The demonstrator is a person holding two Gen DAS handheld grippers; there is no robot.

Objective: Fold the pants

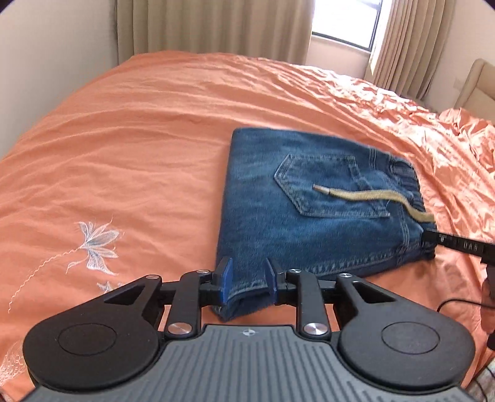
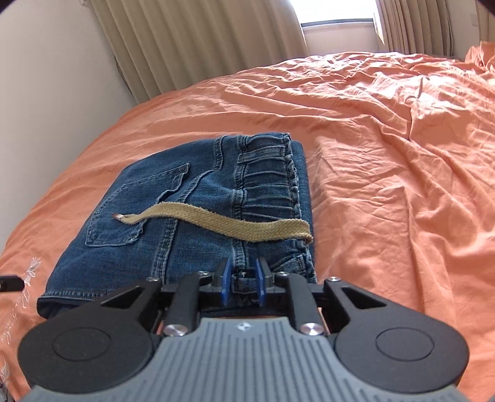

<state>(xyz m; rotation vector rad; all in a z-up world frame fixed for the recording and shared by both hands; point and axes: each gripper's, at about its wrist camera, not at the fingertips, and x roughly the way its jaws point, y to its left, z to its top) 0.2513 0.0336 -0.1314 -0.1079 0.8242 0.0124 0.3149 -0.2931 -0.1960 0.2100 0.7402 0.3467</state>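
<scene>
Blue jeans (image 1: 297, 216) lie folded into a compact rectangle on the orange bedspread (image 1: 123, 139), back pocket up, with a tan drawstring (image 1: 365, 198) lying across them. My left gripper (image 1: 247, 275) has its jaws apart around the near left corner of the fold, denim between the pads. My right gripper (image 2: 243, 276) has its jaws apart around the waistband end of the jeans (image 2: 185, 216), a belt loop between the pads. The drawstring (image 2: 222, 219) crosses the waistband in the right wrist view. The right gripper's finger (image 1: 458, 244) shows at the jeans' right edge in the left wrist view.
The orange bedspread (image 2: 386, 154) is wrinkled to the right of the jeans. An embroidered flower (image 1: 96, 244) lies left of the jeans. Beige curtains (image 1: 216, 27) and a window (image 1: 343, 21) stand behind the bed. A wall (image 2: 46, 92) runs along the left side.
</scene>
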